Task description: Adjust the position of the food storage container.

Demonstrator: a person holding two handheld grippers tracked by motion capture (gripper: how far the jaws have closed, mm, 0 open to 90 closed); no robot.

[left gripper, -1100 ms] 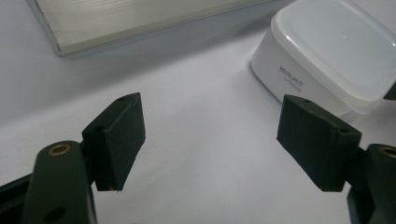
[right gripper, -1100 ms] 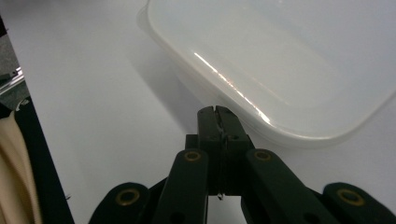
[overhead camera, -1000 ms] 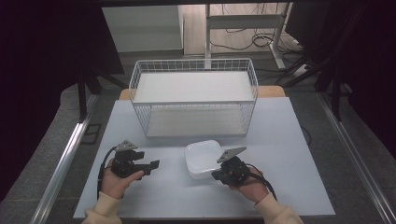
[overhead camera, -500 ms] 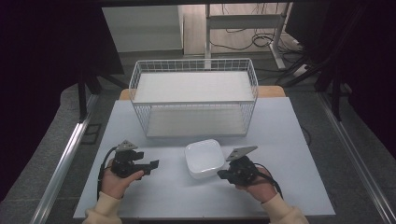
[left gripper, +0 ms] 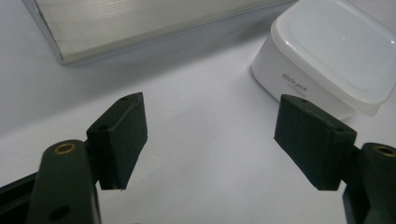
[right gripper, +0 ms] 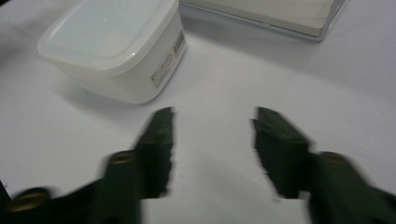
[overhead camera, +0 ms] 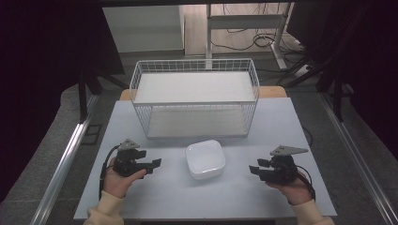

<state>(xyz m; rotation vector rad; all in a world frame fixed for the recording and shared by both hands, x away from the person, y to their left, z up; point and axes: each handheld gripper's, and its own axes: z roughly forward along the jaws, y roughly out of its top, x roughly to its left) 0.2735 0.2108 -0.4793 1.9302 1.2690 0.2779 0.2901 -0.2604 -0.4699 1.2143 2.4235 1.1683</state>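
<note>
The right gripper [overhead camera: 254,169], held in the person's right hand [overhead camera: 293,187] near the table's front right, has its jaws apart with bare tabletop between them; they have just been opening. In the right gripper view, its two black jaws [right gripper: 212,144] look blurred and point toward a white lidded box [right gripper: 114,46], which sits well clear of them.

The left gripper [overhead camera: 156,164], held in the left hand [overhead camera: 118,180] near the front left, also has its jaws wide apart and holds nothing. In the left gripper view, the box [left gripper: 329,56] lies just beyond the right-hand jaw, not touching it.

From the high view, the box [overhead camera: 205,159] rests flat on the pale table [overhead camera: 187,197], lid on, between the two grippers and apart from both. Just behind it stands a white wire basket [overhead camera: 195,101] with a pale board as its floor. Dark surroundings and cables lie past the table's far edge.
</note>
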